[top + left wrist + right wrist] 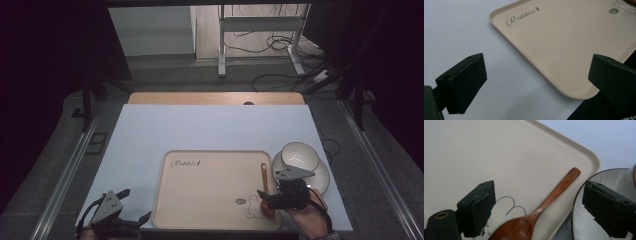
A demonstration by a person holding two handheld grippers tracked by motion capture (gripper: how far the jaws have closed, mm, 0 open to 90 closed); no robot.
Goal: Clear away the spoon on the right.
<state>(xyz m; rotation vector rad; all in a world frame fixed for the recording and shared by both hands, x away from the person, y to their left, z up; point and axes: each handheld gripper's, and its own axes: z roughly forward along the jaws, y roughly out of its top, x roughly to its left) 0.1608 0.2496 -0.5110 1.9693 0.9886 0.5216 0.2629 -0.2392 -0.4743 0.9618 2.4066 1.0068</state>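
A beige tray [210,185] printed with "Rabbit" and a rabbit drawing lies on the white table. Along its right side rests a wooden spoon [264,181], bowl end nearest me. My right gripper [264,200] hovers over the spoon's bowl end, jaws open. In the right gripper view the spoon [559,187] runs between the spread jaws of that gripper [539,207] without touching either one. At the table's front left corner my left gripper [135,205] is open and holds nothing. In its own view the left gripper [536,80] faces the tray's corner [579,92].
A white bowl [299,155] sits on a white plate [320,180] just right of the tray. The plate's rim [604,177] lies close to my right jaw. A wooden board [215,98] borders the table's far edge. Bare white table [200,130] stretches beyond the tray.
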